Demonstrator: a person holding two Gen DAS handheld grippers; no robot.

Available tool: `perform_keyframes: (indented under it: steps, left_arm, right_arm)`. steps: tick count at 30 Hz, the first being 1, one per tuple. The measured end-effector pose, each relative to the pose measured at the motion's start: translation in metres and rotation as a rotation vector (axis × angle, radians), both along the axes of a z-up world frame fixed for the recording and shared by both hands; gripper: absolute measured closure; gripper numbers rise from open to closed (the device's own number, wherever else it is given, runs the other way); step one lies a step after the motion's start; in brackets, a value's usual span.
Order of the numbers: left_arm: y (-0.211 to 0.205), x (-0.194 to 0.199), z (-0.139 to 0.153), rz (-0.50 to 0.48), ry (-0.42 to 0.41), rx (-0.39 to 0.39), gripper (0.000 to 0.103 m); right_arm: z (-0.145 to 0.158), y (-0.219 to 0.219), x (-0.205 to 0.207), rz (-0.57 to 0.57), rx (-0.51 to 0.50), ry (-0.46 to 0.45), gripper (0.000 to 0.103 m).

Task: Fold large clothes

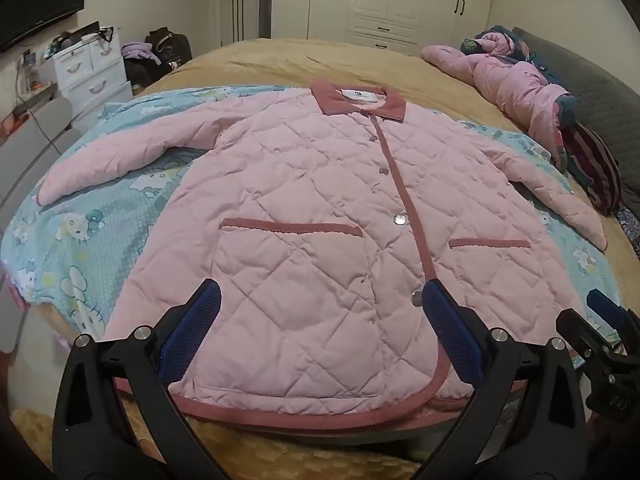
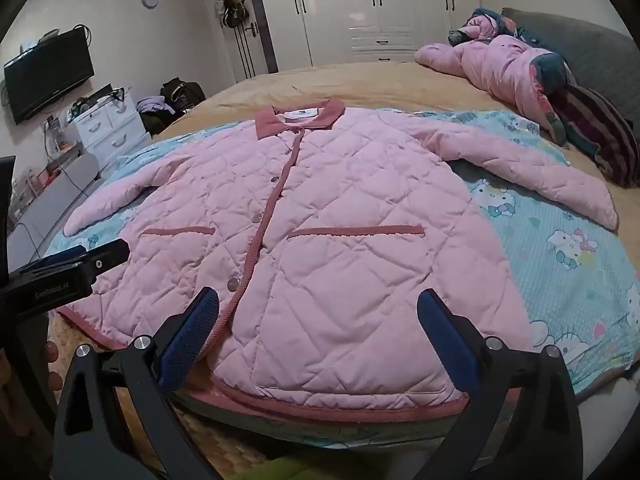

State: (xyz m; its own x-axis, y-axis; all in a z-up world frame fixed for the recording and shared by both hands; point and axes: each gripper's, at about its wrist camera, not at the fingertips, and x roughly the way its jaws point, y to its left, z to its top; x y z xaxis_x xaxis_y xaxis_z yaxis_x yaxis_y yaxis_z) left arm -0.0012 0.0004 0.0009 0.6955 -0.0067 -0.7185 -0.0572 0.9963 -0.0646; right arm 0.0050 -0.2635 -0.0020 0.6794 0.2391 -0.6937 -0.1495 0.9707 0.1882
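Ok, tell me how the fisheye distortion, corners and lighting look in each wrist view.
Left wrist view: black corners; the bed bulges into a dome; the pink jacket is sharp under soft, even light. Right wrist view: the same bulge and dark corners; white wardrobe doors show mild glare.

Faint, only partly legible white lettering on the black left tongs [image 2: 60, 276]; coat label [image 1: 357, 95] unreadable

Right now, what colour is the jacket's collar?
Darker rosy pink, on the collar of the pale pink jacket; clearest in the left wrist view.
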Motion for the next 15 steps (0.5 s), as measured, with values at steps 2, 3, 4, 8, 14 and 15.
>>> perform_keyframes:
  steps: [2, 3, 4, 8, 14, 15]
  left_arm:
    - [0.0, -0.001, 0.0, -0.001, 0.002, 0.005, 0.008]
    - [0.001, -0.002, 0.0, 0.0, 0.002, 0.007, 0.008]
    - [0.001, -0.002, -0.001, 0.001, 0.002, 0.005, 0.008]
    - [0.003, -0.007, -0.002, 0.003, 0.007, 0.013, 0.008]
    - [-0.001, 0.0, 0.006, -0.009, 0.008, 0.008, 0.008]
    - [0.0, 0.0, 0.008, -0.012, 0.007, 0.007, 0.008]
  right_arm:
    - [0.004, 0.005, 0.0, 0.007, -0.045, -0.022, 0.004]
    - [0.004, 0.006, 0.001, 0.011, -0.041, -0.021, 0.004]
    - [0.005, 0.007, 0.0, 0.013, -0.042, -0.022, 0.004]
    - [0.007, 0.007, -0.006, 0.014, -0.039, -0.047, 0.004]
    - [0.01, 0.008, -0.008, 0.014, -0.053, -0.051, 0.004]
    - [0.01, 0.008, -0.008, 0.014, -0.055, -0.054, 0.004]
